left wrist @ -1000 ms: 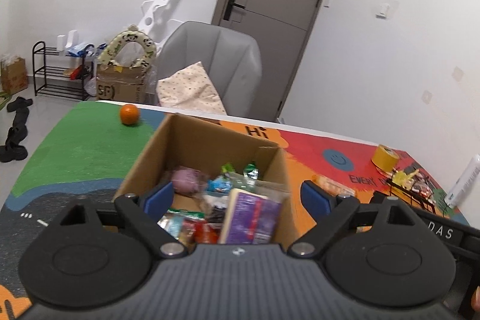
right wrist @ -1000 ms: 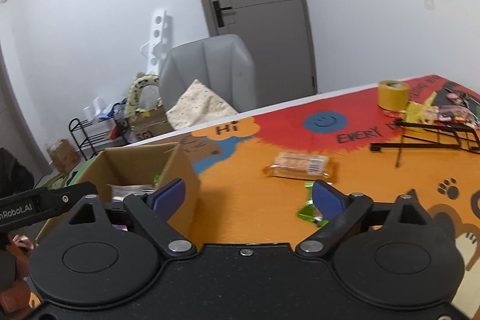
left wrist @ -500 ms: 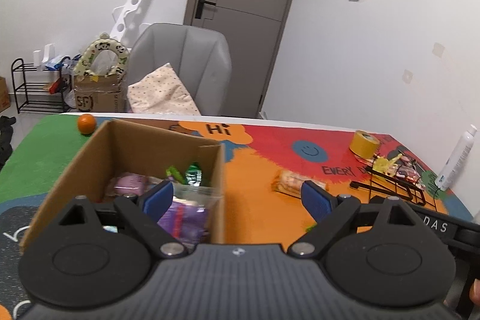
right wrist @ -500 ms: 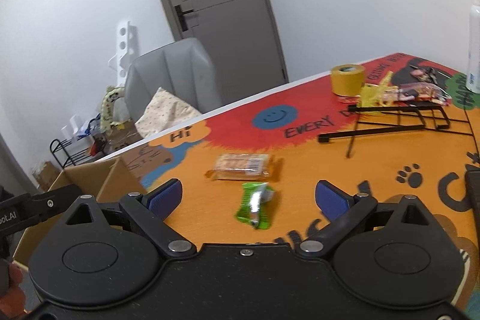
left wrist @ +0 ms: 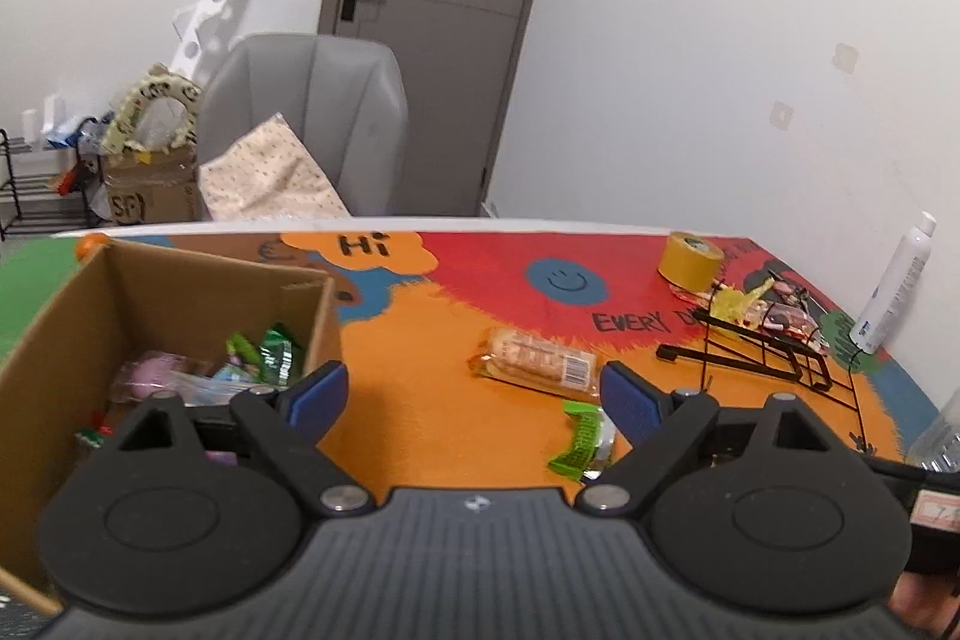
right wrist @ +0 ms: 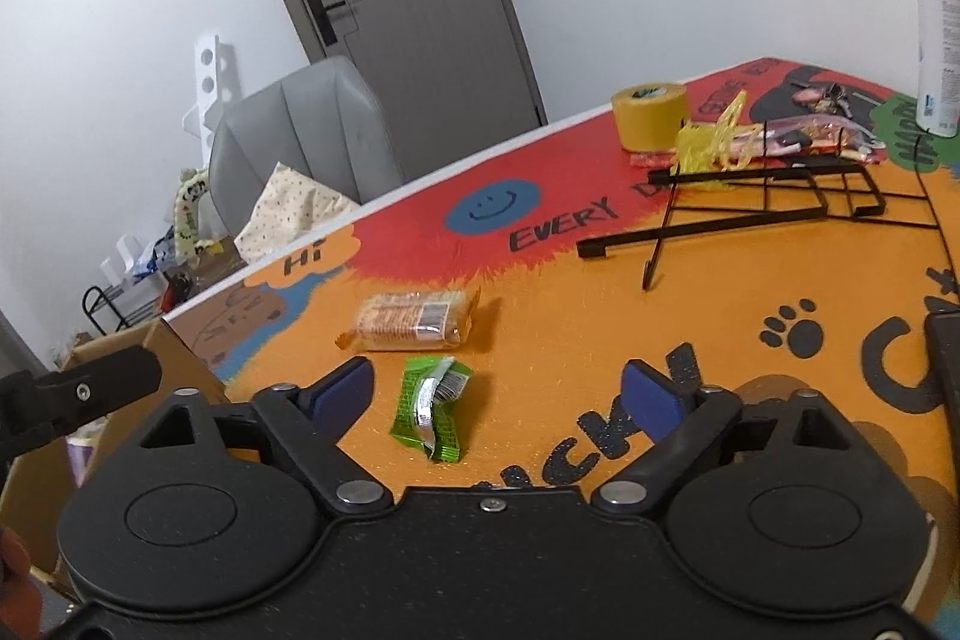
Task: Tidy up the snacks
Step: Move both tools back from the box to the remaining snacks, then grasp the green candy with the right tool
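- Box [left wrist: 180, 316]: at the far left of the table, open-topped, with several wrapped snacks already inside. Judged to be the collecting point for the task.
- Left gripper [left wrist: 474, 394]: jaws wide but closing slightly, nothing between the pads. It points past the box's right wall, over bare orange mat [left wrist: 420, 340].
- Biscuit pack [right wrist: 414, 321]: lies flat on the mat, right of the box and clear of it. Its long axis runs roughly across the right wrist view. Not touched by either gripper.
- Green packet [right wrist: 433, 409]: lies flat just nearer than the biscuit pack, close to it but apart. Its long axis runs roughly away from the camera, tilted slightly. Two loose snacks therefore remain outside the box.
- Right gripper [right wrist: 501, 394]: jaws spread and closing, empty. The green packet sits just ahead of the pads and left of centre, nearer the left pad.
- Governing relation: in the left wrist view the green packet [left wrist: 582, 439] lies beside the right pad, off that gripper's centre line. The right gripper appears the nearer and better aligned; a small shift left would centre it, with the jaws closing across the packet's narrow width.
- Far right: tape roll [right wrist: 651, 115], wire rack [right wrist: 780, 202] and bottle [right wrist: 936, 28], well apart from both snacks; no part in the coming pick.
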`<state>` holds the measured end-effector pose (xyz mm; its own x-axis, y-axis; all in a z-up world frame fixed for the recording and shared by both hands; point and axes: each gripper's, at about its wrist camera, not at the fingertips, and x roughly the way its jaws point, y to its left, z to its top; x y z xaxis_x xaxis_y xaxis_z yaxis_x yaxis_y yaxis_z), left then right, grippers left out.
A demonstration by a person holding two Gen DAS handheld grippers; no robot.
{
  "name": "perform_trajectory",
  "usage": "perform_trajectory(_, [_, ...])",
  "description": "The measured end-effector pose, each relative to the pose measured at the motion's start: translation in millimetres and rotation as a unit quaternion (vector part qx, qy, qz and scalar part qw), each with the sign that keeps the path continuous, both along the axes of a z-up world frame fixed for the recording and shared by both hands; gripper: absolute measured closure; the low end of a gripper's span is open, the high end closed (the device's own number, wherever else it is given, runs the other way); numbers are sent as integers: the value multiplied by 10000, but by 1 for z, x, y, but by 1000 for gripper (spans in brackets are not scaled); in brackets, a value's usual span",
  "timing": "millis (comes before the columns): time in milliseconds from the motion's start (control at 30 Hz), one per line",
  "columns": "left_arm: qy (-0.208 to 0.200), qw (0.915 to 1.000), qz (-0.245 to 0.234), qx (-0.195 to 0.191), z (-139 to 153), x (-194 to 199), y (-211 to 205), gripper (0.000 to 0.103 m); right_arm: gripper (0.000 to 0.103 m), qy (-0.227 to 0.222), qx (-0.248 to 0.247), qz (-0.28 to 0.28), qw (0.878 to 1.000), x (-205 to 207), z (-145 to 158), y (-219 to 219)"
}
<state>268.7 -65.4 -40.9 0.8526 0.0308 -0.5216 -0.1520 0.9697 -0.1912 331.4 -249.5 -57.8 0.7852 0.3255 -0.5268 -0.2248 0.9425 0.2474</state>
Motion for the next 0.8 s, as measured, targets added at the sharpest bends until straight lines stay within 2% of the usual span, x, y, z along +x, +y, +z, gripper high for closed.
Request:
perform_trajectory(167, [113, 9999, -56, 32, -7, 17, -6, 20, 19, 167, -29, 115, 9998, 14, -7, 7])
perform_trajectory(300, [196, 9997, -124, -9, -11, 27, -7, 39, 27, 351, -82, 211, 9991, 27, -16, 17])
perform_trajectory(433, [317, 9994, -62, -81, -16, 37, -3, 49, 30, 512, -139, 280, 9982, 40, -25, 27])
perform_trajectory(633, [348, 9993, -48, -84, -18, 50, -2, 50, 34, 705, -353, 366, 9962, 55, -37, 43])
perform_trajectory(733, [384, 9992, -43, -129, -20, 57, -1, 50, 44, 706, -450, 493, 9953, 59, -39, 50])
perform_trajectory(800, [393, 9991, -51, -135, -22, 62, -2, 50, 62, 675, -438, 693, 9943, 61, -38, 51])
